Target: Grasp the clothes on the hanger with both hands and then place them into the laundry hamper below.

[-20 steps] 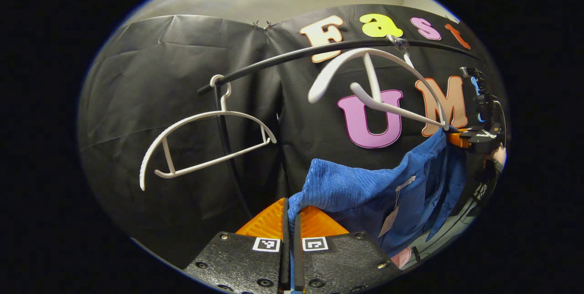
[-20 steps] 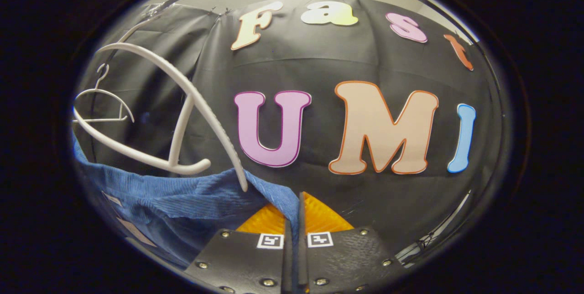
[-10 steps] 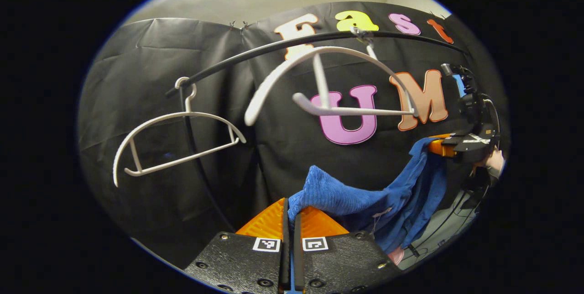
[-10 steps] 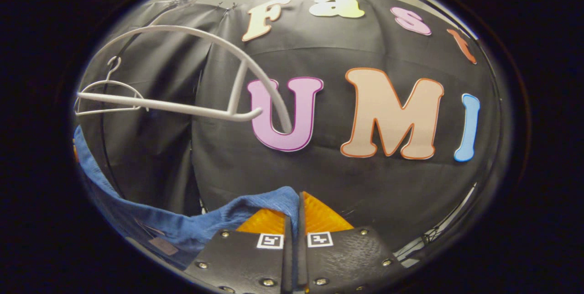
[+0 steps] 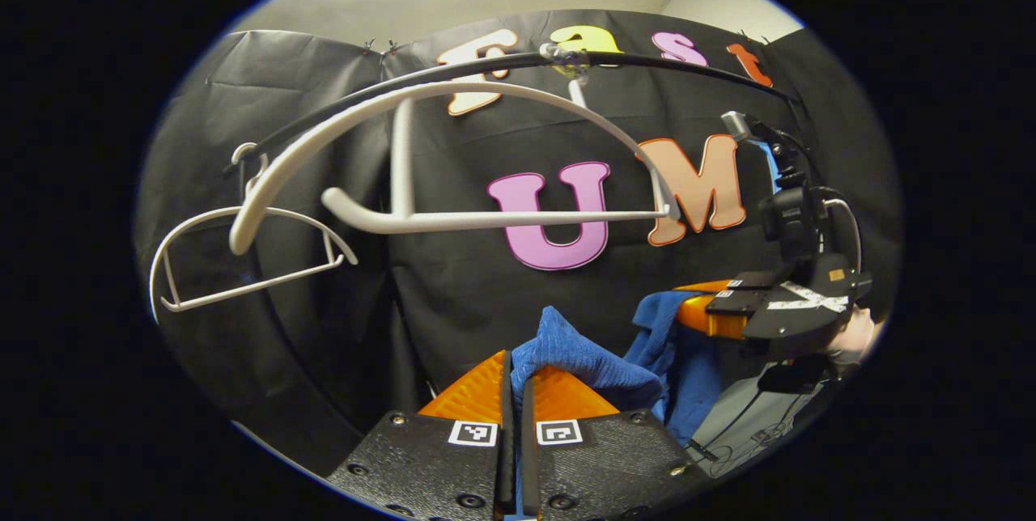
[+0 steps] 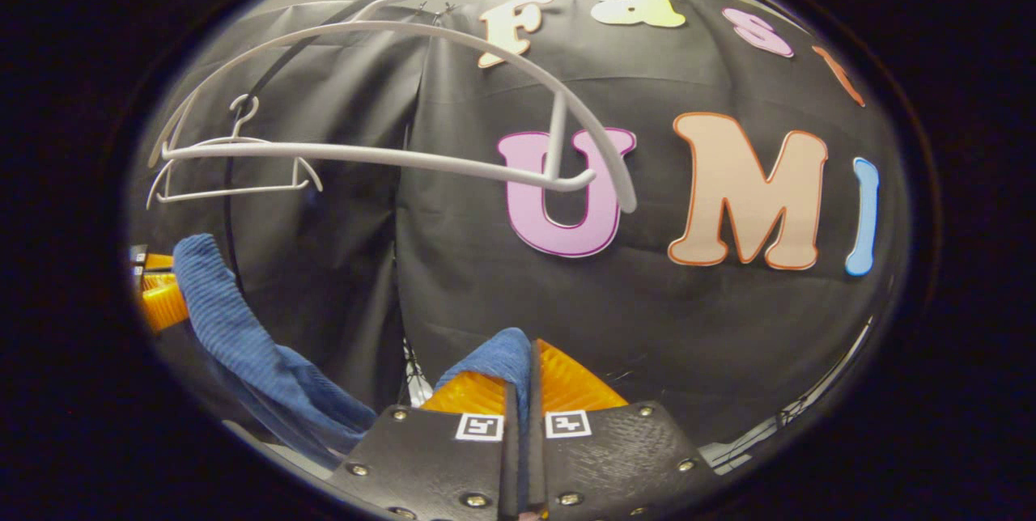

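Note:
A blue ribbed garment (image 5: 599, 363) hangs slack between both grippers, off the hanger. My left gripper (image 5: 514, 379) is shut on one end of it. The right gripper (image 5: 712, 312), held by a hand, grips the other end at the right of the left gripper view. In the right gripper view my right gripper (image 6: 522, 371) is shut on a fold of the blue garment (image 6: 243, 343), which sags to the left toward the left gripper (image 6: 158, 298). The bare white hanger (image 5: 453, 157) hangs from the black rail (image 5: 502, 68) above; it is the white hanger (image 6: 421, 100) in the right gripper view too.
A second bare white hanger (image 5: 243, 254) hangs farther left on the rail, seen small as the second hanger (image 6: 235, 165) in the right gripper view. Black cloth wall stands close behind. Pale floor with cables (image 5: 736, 432) lies at the lower right.
The garment slipped fully off the hanger. Both grippers came down and closer together, so the cloth now sags bunched between them. The freed hanger swung back level.

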`<state>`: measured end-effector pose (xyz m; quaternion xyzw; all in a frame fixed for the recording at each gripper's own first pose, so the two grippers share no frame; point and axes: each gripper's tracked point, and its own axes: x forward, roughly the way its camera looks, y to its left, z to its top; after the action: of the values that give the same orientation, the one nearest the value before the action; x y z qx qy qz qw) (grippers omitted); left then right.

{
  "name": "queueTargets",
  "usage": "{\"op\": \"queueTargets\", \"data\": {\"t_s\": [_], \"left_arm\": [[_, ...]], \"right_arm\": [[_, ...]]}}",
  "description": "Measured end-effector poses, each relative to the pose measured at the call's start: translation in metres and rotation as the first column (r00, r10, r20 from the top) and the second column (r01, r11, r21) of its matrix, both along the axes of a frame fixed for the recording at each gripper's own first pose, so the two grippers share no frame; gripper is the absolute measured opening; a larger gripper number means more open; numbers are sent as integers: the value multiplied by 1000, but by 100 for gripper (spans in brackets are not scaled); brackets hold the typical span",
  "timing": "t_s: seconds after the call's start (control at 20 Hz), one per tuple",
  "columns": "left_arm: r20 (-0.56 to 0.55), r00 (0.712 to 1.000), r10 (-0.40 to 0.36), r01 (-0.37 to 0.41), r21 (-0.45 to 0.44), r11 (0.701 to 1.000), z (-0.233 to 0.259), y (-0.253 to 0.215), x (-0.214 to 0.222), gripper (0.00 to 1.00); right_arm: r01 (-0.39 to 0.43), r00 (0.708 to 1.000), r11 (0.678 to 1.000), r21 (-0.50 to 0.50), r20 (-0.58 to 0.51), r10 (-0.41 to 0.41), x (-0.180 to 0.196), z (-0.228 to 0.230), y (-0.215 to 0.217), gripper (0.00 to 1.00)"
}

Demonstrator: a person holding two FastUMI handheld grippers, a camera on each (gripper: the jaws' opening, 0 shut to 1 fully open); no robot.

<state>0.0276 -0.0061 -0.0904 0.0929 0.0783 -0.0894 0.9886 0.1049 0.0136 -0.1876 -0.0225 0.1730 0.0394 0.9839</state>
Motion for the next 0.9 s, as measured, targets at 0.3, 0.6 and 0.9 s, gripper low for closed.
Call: {"op": "queueTargets", "data": {"t_s": [0.3,0.6,0.9], "left_arm": [[-76,996,-56,52,-57,997,-39,-24,12,4],[-220,974,-51,43,-40,998,-110,-27,13,4],[-338,940,-36,35,-8,999,-154,-30,20,4]], "right_arm": [[-13,996,999,37,-86,17,-14,-43,12,5],[-20,974,1000,10,-224,22,-39,-115,8,5],[-13,945,1000,2,-328,13,-64,-167,-1,5]]}}
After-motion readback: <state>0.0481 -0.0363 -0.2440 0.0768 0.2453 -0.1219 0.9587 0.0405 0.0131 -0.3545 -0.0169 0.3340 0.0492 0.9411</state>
